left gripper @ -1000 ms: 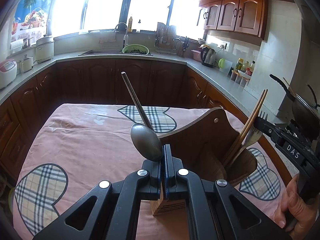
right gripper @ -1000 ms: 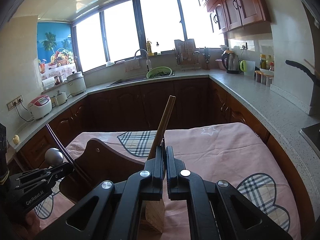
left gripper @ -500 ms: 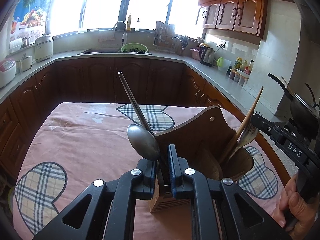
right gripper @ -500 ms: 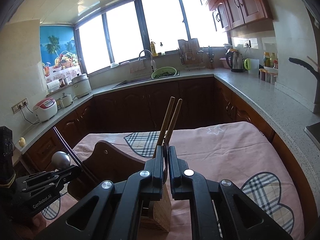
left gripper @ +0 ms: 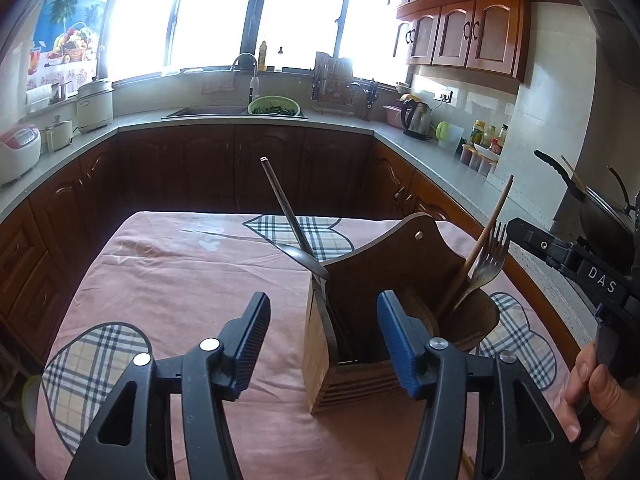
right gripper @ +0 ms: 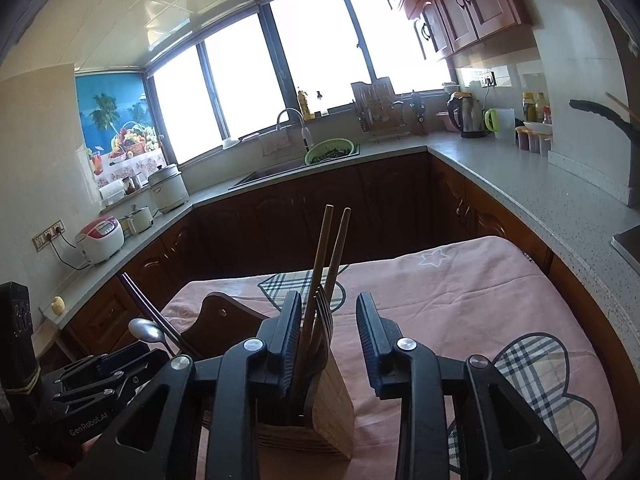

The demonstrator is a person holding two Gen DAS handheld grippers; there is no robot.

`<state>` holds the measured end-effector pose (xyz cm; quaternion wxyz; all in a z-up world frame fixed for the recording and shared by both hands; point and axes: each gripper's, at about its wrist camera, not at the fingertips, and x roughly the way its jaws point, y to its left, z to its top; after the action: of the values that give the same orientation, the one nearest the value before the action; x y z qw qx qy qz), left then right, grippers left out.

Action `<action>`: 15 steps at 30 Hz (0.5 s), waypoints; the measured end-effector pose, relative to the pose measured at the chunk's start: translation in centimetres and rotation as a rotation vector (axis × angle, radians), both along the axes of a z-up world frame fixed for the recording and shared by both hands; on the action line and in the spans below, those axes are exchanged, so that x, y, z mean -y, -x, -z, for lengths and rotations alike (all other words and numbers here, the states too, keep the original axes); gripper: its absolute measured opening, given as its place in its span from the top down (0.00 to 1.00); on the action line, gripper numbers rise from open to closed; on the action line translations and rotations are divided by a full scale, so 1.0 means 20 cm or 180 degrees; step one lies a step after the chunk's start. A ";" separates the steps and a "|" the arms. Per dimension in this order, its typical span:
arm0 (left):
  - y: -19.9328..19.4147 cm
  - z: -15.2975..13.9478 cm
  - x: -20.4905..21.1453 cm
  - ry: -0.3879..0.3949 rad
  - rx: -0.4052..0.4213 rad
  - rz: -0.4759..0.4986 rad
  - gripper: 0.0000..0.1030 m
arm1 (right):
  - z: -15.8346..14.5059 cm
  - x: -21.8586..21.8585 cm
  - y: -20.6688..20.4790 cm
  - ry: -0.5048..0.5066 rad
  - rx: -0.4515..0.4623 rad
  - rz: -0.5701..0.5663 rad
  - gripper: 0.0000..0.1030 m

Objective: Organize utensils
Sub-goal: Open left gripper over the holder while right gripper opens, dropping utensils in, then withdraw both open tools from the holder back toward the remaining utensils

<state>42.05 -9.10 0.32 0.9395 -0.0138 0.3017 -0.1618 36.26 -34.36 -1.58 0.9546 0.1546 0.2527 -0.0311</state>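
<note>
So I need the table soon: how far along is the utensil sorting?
Nearly finished, it seems. The spoon leans in one slot of the wooden holder; the chopsticks and fork stand in another. Nothing is in hand: the left gripper and right gripper are both open and empty. No loose utensils show on the tablecloth, though the view is partial.
</note>
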 end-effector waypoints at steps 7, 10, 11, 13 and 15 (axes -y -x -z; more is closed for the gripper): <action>0.21 0.01 -0.12 0.0096 -0.0023 -0.0181 0.06 | -0.04 0.00 0.18 -0.0228 0.0178 0.0034 0.12; 0.30 0.01 -0.17 0.0110 -0.0080 -0.0196 0.06 | -0.05 -0.02 0.28 -0.0204 0.0178 0.0014 0.12; 0.34 0.01 -0.18 0.0102 -0.0091 -0.0201 0.06 | -0.06 -0.03 0.31 -0.0191 0.0176 0.0012 0.12; 0.41 0.00 -0.21 0.0095 -0.0107 -0.0215 0.06 | -0.06 -0.04 0.38 -0.0202 0.0170 -0.0008 0.12; 0.48 -0.01 -0.23 0.0111 -0.0138 -0.0208 0.06 | -0.06 -0.06 0.44 -0.0218 0.0151 -0.0014 0.12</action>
<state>32.53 -4.41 0.50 0.9371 -0.0435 0.3185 -0.1360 27.41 -33.25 -0.39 0.9545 0.1874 0.2313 -0.0166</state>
